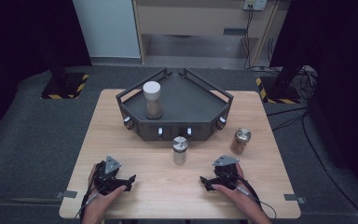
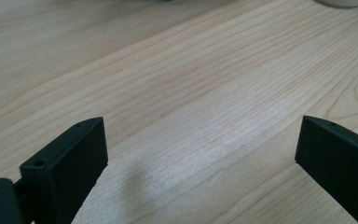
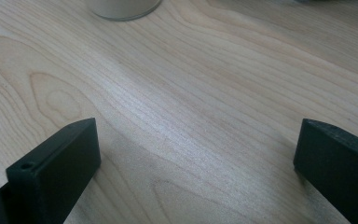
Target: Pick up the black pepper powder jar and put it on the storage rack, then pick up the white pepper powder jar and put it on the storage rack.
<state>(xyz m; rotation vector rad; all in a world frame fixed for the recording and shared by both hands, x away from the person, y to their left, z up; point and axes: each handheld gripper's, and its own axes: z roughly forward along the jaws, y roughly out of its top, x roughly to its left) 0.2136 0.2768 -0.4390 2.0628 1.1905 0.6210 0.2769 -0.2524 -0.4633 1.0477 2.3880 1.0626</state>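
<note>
Left tongs (image 1: 129, 179): resting low over the near left part of the counter (image 1: 112, 121), held in the person's left hand (image 1: 103, 198). Jaws stand wide apart, nothing between them; in the left gripper view there is bare wood grain between the two black jaws.

Dark angular tray (image 1: 193, 109): sits at the far middle of the counter, railed along its back edges, small knobs along the front face. One white-capped jar (image 1: 152, 99) stands upright inside it, on the left half. The right half of the tray floor is bare.

Silver-lidded jar (image 1: 180, 150): upright on the counter, just in front of the tray's front face, about midway between the two tongs and farther out than both. A pale round base at the top edge of the right gripper view (image 3: 121, 8) is probably this jar; too little of it shows to be certain.

Right tongs (image 1: 204, 182): low over the near right part of the counter, in the right hand (image 1: 235, 191). Jaws likewise spread wide and empty, wood showing between them in the right gripper view.

Brown jar (image 1: 240, 141): upright, metal lid, right of the tray's front corner, well apart from the silver-lidded jar.

Progress, as judged: work looks to be loading jars into the tray. One of three is in; two stand outside on the counter. Neither tongs is touching a jar. Nearest candidate for pickup is the silver-lidded jar; the brown jar lies closer to the right tongs than to the left.
</note>
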